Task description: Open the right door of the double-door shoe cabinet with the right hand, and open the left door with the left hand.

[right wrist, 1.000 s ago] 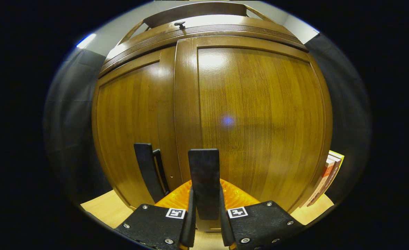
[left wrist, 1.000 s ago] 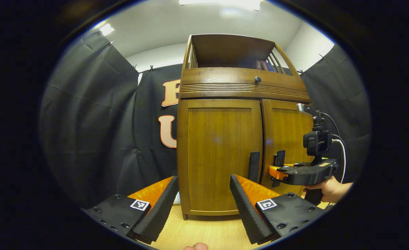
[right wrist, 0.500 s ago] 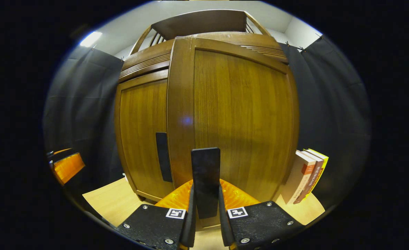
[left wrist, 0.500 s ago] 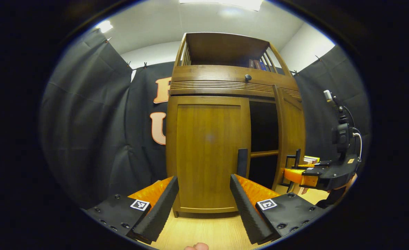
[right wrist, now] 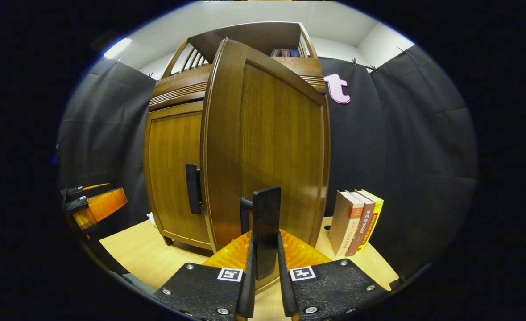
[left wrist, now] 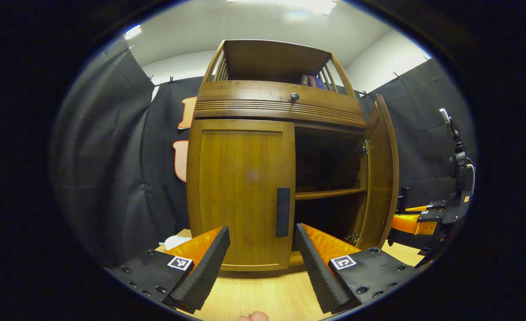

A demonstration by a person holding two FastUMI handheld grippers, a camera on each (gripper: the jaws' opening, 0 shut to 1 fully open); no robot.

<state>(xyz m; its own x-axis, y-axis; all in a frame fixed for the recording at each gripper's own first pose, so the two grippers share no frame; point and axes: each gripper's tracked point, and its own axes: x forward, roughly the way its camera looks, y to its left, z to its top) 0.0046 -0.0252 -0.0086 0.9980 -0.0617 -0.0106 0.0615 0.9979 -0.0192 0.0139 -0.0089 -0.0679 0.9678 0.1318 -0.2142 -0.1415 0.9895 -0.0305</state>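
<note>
In the left gripper view, a wooden shoe cabinet (left wrist: 263,147) stands at centre. Its right door (left wrist: 381,174) hangs wide open at 3 o'clock; the left door (left wrist: 240,191) is closed. The left gripper (left wrist: 263,254) hovers with fingers apart. The right gripper (right wrist: 265,276) is clamped on the right door's handle (right wrist: 266,227).

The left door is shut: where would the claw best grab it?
By the dark upright handle at the left door's inner edge. The open left claw should probably come straight from the front, one finger each side, since the bar is narrow and stands off the panel.
</note>
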